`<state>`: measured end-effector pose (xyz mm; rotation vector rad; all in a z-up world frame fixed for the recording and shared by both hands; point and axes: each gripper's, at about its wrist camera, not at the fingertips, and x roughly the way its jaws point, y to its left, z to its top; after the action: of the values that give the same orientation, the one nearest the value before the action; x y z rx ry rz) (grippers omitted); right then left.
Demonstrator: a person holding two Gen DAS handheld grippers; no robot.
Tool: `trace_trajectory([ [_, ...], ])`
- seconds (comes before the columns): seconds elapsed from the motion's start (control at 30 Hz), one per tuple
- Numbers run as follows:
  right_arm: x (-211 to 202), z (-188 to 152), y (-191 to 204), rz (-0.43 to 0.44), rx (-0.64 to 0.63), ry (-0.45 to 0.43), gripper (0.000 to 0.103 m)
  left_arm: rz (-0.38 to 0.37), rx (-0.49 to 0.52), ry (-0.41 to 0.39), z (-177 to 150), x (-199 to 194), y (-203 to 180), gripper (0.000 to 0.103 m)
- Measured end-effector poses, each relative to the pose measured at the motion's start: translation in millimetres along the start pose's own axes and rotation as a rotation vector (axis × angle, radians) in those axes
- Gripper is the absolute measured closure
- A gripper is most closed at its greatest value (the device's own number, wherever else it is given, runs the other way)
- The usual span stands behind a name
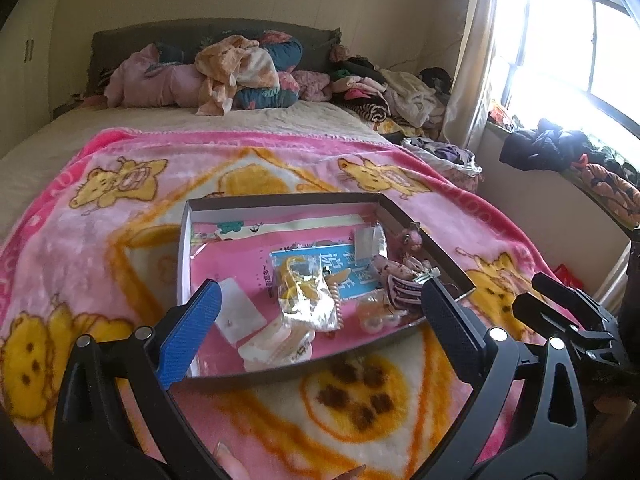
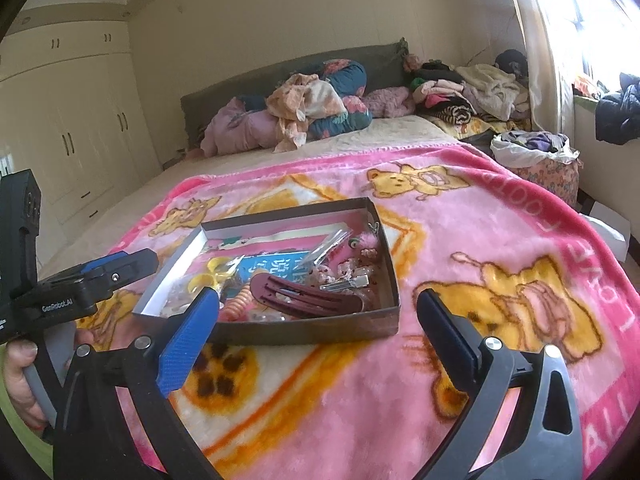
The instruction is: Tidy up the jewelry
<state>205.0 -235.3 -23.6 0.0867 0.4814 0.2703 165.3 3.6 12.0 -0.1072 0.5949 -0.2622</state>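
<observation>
A shallow cardboard box [image 1: 280,199] [image 2: 320,328] rests on the pink bear blanket [image 1: 100,248] [image 2: 460,240]. Inside lie small plastic packets, yellow pieces [image 1: 298,284], a dark red hair clip [image 2: 308,296], pink fluffy trinkets [image 1: 404,268] and a blue card [image 1: 340,260]. My left gripper [image 1: 316,320] hovers over the box's near edge, open, nothing between its pads. My right gripper [image 2: 316,320] hangs above the blanket just in front of the box's near right corner, open and empty. The left gripper's body [image 2: 80,288] shows at the left of the right wrist view, held by a hand [image 2: 20,376].
Piled clothes and pillows [image 1: 240,72] [image 2: 312,104] fill the head of the bed. A bag of clothes [image 2: 536,148] stands beside the bed on the right, under a curtain and a bright window [image 1: 568,48]. Wardrobe doors [image 2: 80,132] line the left wall.
</observation>
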Motion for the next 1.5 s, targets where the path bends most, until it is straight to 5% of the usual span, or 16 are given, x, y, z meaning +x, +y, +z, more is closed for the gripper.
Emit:
trace_trajectory([
  [0.43, -26.9, -20.0, 19.3, -0.010, -0.051, -0.076, 0.007, -0.020, 0.009, -0.032, -24.6, -26.6, -6.9, 0.012],
  [1.17, -42.1, -60.8, 25.9, -0.078, -0.112, -0.195, 0.006, 0.108, 0.049, -0.120, -59.1, -37.8, -6.7, 0.012],
  [1.5, -46.7, -67.5, 24.5, -0.099, -0.127, -0.224, 0.006, 0.096, 0.044, -0.117, -71.6, -34.2, -12.6, 0.012],
])
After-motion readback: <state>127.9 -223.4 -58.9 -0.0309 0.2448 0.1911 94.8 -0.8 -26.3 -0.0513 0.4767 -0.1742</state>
